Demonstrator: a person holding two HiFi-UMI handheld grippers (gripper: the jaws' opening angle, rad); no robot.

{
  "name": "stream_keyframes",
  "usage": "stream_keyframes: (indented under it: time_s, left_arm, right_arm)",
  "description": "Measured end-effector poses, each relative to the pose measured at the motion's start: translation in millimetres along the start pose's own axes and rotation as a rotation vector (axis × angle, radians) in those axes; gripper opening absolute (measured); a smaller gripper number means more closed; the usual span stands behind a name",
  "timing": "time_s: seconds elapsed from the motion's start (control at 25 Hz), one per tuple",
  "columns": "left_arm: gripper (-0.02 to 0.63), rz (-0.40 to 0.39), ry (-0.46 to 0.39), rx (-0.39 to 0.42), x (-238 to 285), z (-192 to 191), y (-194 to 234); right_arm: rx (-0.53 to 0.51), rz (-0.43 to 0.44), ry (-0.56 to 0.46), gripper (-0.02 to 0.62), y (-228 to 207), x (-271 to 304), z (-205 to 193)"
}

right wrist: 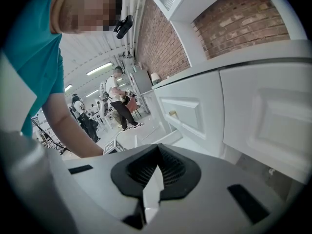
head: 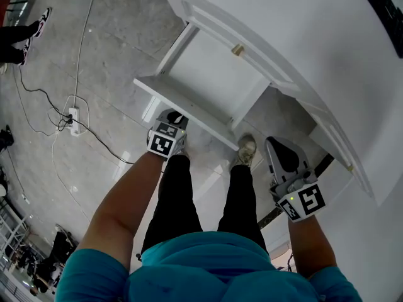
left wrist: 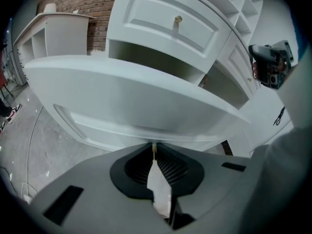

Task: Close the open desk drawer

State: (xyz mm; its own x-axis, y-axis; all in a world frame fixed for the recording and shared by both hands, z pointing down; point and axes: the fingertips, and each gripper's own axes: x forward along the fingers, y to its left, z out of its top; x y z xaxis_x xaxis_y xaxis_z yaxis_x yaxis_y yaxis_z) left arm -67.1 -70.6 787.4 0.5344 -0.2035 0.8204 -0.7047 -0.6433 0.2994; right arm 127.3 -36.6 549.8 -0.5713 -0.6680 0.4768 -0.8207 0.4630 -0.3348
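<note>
Atop left gripper, square marker

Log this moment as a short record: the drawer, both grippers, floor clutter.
open drawer: pulled out from the white desk, nothing seen inside
left gripper: shut, tips at the drawer's front panel
right gripper: shut, empty, held aside by the desk
drawer above: closed, brass knob
floor: power strip with cables

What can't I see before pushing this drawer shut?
Whether the left gripper touches the drawer front: head view, gripper body covers it; left gripper view, too close.
Brass sliver at its tips: left gripper view, too small to identify.
Runners: head view, under the drawer.
</note>
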Motion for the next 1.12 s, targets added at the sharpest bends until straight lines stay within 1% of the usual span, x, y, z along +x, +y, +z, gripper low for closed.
stream_keyframes:
  time_s: [0.24, 0.64, 0.8, 1.12]
  left_arm:
    - [0.017, -0.004, -0.003, 0.001, 5.7, 16.8, -2.8]
    - [0.017, 0.006, -0.015, -0.008, 11.8, 33.8, -4.5]
    - [0.017, 0.004, -0.016, 0.000, 16.0, 42.2, -4.3]
    - [0.017, -0.001, -0.024, -0.008, 25.5, 60.2, -3.8]
  right_arm:
    - [0.006, -0.010, -0.008, 0.021, -8.8, -2.8, 6.6]
    - [0.010, -0.006, -0.014, 0.021, -17.4, -3.4, 12.4]
    - [0.011, -0.006, -0.018, 0.021, -21.4, -3.4, 15.2]
    - [0.004, -0.008, -0.034, 0.021, -29.3, -5.3, 26.2]
